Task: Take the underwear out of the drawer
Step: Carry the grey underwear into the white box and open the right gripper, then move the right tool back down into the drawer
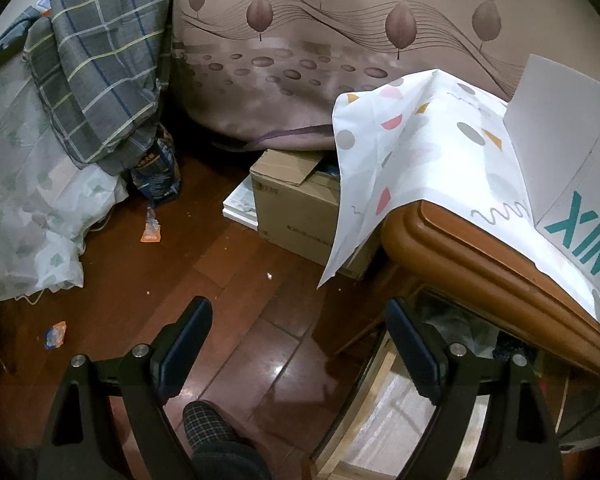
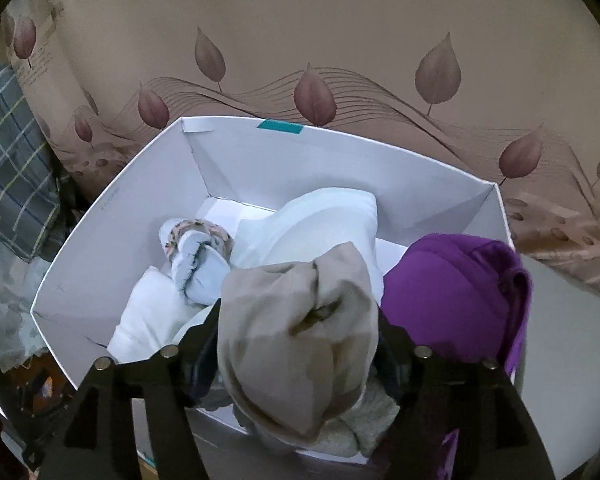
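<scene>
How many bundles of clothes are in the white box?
5 that I can see: a beige one held by the right gripper, a purple one beside it, two white, one pale blue. More may hide underneath.

Teal capital letters reading "XINC" are showing on the side of the white box (image 1: 572,184) in the left wrist view, the word running off the picture's edge. In the right wrist view, a large "R" is heading some lines of print on the leaf-patterned sheet (image 2: 340,20); that smaller print is blurring beyond reading.
</scene>
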### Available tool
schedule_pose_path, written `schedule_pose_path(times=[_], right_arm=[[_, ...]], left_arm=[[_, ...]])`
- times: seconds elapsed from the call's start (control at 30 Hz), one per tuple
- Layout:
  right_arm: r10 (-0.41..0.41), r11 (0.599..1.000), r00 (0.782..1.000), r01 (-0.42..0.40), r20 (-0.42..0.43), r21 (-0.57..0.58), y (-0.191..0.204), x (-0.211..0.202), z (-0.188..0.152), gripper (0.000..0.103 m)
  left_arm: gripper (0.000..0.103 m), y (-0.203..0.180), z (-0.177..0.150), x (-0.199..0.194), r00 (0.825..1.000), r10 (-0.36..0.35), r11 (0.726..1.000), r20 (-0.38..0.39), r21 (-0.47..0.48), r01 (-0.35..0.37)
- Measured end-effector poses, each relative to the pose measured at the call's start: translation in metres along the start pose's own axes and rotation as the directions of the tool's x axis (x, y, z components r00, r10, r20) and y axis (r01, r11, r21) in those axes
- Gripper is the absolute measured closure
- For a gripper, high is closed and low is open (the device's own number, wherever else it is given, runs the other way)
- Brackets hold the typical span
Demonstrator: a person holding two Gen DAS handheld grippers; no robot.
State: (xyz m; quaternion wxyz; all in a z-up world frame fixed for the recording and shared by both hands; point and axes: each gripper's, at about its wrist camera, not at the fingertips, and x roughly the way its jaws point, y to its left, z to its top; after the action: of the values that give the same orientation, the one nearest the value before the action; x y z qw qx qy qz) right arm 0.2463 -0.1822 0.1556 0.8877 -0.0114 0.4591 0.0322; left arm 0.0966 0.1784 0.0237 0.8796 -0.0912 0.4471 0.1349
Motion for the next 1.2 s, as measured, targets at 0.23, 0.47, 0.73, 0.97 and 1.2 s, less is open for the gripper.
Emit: schedule_pose_path(times=[0.23,0.47,0.73,0.97,1.2], right_arm=[[-0.015,0.999,0.998,0.017,0.056,-0.033,0.006,-0.043,0.003,0.026],[0.053,0.992,0.994,-0.042,0.091,-0.119,0.015,-0.102,-0.035,0.026],[0.149,0.965,0.988,-0.155,-0.047,-0.213,0.012,-0.085,-0.150,0.026],[0.125,0.952,0.963,-0.184,-0.238,-0.245,0.008,0.021,-0.229,0.026],[0.002,0.936,0.956,-0.105,-0.293,-0.336,-0.003,0.107,-0.251,0.026]], left_arm=[[0.017,0.001,0.000,-0.002,1.000,-0.003,1.000,0.005,0.001,0.003],[0.017,0.007,0.001,0.000,1.000,0.011,1.000,0.008,-0.018,-0.010],[0.017,0.007,0.000,-0.001,0.999,0.029,1.000,0.016,-0.013,-0.028],[0.017,0.004,0.000,0.001,0.999,0.036,0.999,0.018,-0.001,-0.036],[0.017,-0.002,-0.001,0.002,0.999,0.040,0.999,0.019,0.023,-0.040]])
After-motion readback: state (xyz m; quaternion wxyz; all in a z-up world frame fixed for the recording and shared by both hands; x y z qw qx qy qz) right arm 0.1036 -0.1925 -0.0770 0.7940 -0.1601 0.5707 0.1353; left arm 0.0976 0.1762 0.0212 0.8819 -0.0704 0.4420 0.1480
